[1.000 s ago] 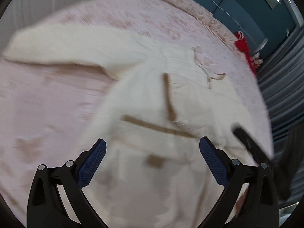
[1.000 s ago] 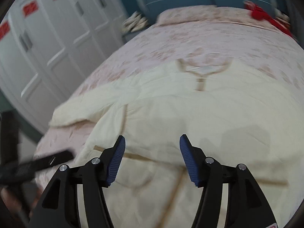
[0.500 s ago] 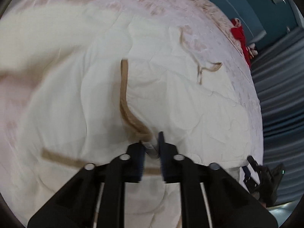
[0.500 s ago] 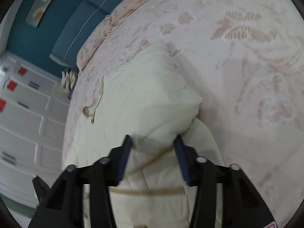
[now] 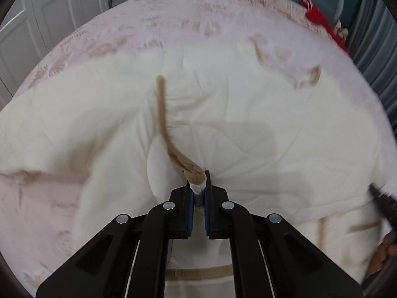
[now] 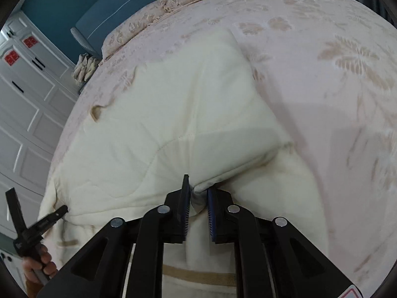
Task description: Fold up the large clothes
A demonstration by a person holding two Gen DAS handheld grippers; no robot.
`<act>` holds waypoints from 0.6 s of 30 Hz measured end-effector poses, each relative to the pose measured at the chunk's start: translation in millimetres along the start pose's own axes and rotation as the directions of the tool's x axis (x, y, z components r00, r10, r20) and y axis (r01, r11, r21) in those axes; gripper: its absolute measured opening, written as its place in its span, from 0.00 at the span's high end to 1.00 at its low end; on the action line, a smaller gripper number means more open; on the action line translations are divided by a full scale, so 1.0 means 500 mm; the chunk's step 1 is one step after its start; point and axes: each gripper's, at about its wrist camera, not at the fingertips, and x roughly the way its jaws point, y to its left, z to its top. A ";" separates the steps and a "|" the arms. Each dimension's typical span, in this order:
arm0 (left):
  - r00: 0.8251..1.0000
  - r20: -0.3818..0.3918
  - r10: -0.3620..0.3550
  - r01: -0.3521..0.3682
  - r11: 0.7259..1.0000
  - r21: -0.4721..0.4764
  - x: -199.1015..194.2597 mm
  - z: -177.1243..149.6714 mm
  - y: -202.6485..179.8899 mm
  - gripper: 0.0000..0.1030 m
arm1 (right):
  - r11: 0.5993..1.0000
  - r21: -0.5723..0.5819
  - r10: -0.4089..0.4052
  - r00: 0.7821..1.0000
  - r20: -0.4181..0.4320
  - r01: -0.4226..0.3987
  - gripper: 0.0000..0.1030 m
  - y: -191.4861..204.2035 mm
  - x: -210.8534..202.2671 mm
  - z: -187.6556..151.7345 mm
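A large cream padded garment with tan trim lies spread on the pink bed; it also shows in the right wrist view. My left gripper is shut on a bunched fold of it where a tan trim strip ends. My right gripper is shut on a folded edge of the cream garment near its right side. The left gripper also appears at the lower left of the right wrist view, at the garment's left edge. A tan neck trim lies at the far end.
The pink patterned bedspread extends right of the garment. A blue headboard and pillow edge are at the far end. White wardrobe doors stand to the left. A red object lies at the far right of the bed.
Both grippers went from open above the garment to shut on folds of it. The views have since swung, with the cloth bunched and pulled up at each grip.
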 end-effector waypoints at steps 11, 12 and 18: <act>0.982 0.164 0.097 -0.093 0.995 -0.033 -0.154 0.008 0.033 0.68 | 0.965 -0.144 -0.192 0.967 0.165 0.217 0.75 0.024 -0.183 -0.022; 0.977 0.188 0.100 -0.097 0.995 -0.028 -0.171 0.016 0.027 0.68 | 0.955 -0.179 -0.203 0.962 0.183 0.236 0.78 0.040 -0.188 -0.010; 0.984 0.159 0.081 -0.086 0.996 0.024 -0.121 0.043 -0.050 0.68 | 0.907 -0.279 -0.274 0.945 0.181 0.317 0.88 0.082 -0.101 0.038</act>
